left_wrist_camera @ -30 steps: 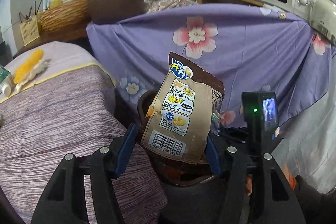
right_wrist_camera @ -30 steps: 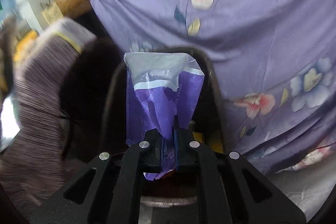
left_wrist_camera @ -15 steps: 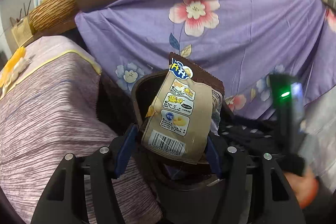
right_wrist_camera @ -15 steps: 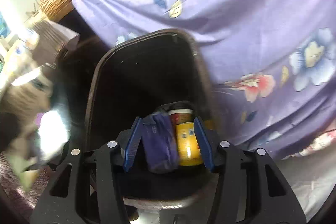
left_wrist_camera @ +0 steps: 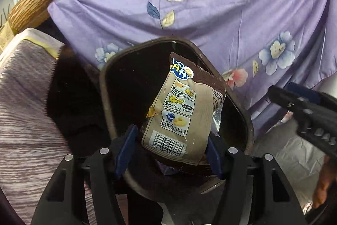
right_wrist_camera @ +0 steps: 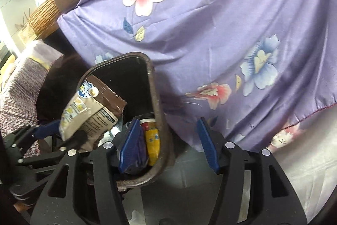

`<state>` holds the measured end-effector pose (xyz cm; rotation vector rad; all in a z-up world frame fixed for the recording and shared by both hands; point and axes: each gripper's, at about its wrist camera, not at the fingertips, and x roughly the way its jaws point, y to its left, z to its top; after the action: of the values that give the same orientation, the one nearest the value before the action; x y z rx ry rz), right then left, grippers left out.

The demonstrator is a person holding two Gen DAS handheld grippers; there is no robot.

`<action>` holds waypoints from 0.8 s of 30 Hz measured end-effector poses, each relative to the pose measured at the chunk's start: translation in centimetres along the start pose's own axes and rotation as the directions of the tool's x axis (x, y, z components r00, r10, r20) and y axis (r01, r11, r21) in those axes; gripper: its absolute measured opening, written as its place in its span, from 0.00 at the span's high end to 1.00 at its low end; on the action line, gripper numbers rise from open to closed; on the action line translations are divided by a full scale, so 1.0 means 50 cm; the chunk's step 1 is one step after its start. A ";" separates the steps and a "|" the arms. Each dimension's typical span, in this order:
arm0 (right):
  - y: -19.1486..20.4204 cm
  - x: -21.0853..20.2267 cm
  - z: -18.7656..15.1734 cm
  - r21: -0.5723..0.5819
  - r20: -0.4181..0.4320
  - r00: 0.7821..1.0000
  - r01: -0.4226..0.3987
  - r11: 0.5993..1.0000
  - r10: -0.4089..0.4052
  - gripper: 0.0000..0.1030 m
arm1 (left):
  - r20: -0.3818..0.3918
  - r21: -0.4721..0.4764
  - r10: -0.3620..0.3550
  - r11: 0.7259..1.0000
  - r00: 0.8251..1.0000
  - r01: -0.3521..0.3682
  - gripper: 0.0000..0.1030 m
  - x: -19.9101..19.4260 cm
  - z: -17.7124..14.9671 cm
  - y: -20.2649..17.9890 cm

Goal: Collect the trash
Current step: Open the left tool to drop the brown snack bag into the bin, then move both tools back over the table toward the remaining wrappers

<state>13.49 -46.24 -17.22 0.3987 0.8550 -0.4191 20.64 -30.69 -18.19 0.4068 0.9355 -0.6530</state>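
Brown snack bag held over the open dark bin

The left hand-held gripper [left_wrist_camera: 171, 154] clamps the crinkled brown-and-beige foil snack bag [left_wrist_camera: 179, 111] between its blue pads, the bag standing tilted above the mouth of the dark brown plastic trash bin [left_wrist_camera: 104, 98]. The right hand-held gripper [right_wrist_camera: 168, 143] has just been opening; its jaws stand apart with nothing between them, beside the bin's rim. Inside the bin lie a purple plastic wrapper [right_wrist_camera: 140, 151] and a yellow can [right_wrist_camera: 152, 141]. A purple flowered cloth [left_wrist_camera: 242, 20] hangs behind.
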 end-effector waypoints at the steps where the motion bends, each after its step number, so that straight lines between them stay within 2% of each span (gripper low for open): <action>1: -0.006 -0.004 -0.001 0.006 0.000 1.000 0.002 1.000 -0.002 0.44 | -0.006 0.008 0.003 1.000 1.000 -0.003 0.40 0.007 0.000 -0.005; 3: -0.012 -0.009 -0.002 0.009 0.003 1.000 0.006 1.000 -0.006 0.44 | -0.017 0.018 0.004 1.000 1.000 -0.004 0.39 0.018 0.004 -0.007; 6: -0.019 -0.014 -0.004 0.014 0.005 1.000 0.009 1.000 -0.009 0.44 | -0.019 0.014 0.005 1.000 1.000 -0.005 0.32 0.024 0.005 -0.009; 11: -0.022 -0.021 -0.001 0.025 0.009 1.000 0.014 1.000 -0.014 0.44 | 0.001 0.005 -0.006 1.000 1.000 0.006 0.27 0.004 0.004 -0.005; 16: -0.011 -0.038 0.006 0.016 0.028 1.000 0.009 1.000 -0.010 0.44 | 0.059 -0.029 -0.027 0.999 0.998 0.029 0.20 -0.059 0.002 0.009; 22: 0.017 -0.070 0.022 -0.008 0.064 0.998 -0.006 1.000 0.007 0.43 | 0.156 -0.065 -0.010 0.998 0.988 0.020 0.15 -0.163 -0.009 0.035; 24: 0.034 -0.086 0.027 -0.025 0.084 0.996 -0.019 1.000 0.021 0.40 | 0.177 -0.080 -0.001 0.997 0.984 0.015 0.15 -0.196 -0.014 0.047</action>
<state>12.67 -44.63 -12.74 0.3645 0.7732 -0.4039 17.64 -25.24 -10.20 0.2686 0.7917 -0.6453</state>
